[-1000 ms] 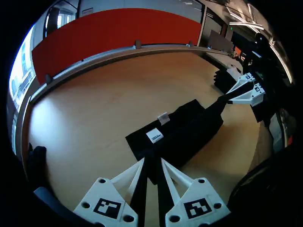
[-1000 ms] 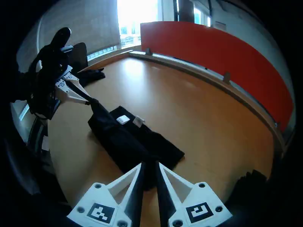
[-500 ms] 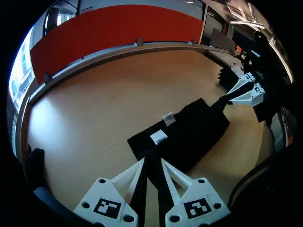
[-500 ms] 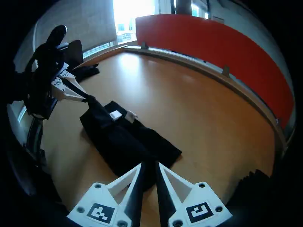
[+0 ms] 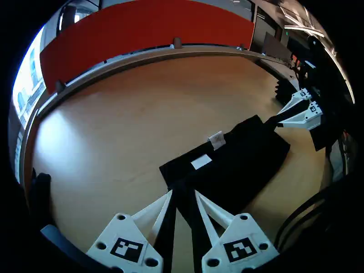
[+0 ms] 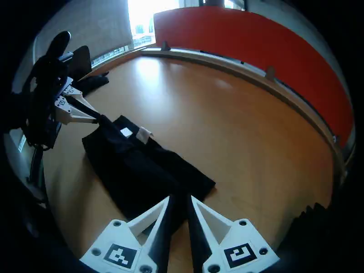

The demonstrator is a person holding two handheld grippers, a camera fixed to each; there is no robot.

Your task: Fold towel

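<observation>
A black towel (image 5: 236, 164) with two white labels (image 5: 201, 161) is stretched over the wooden table (image 5: 113, 127) between both grippers. In the left gripper view, my left gripper (image 5: 182, 193) is shut on the near corner of the towel. At the far corner, the right gripper (image 5: 278, 121) pinches the cloth. In the right gripper view, the towel (image 6: 136, 166) runs from my right gripper (image 6: 178, 200), shut on its near end, to the left gripper (image 6: 99, 119) gripping the far corner beside a hand.
A red partition (image 5: 136, 27) (image 6: 264, 41) lines the table's far edge. A dark cloth pile (image 5: 285, 88) (image 6: 93, 82) lies at one end of the table. A chair back (image 6: 81, 59) stands near it. Dark objects sit at the table edge (image 5: 41, 191) (image 6: 314, 218).
Both grippers have carried the towel across the table. The cloth has spread wider and lies flatter. Both stay shut on their corners.
</observation>
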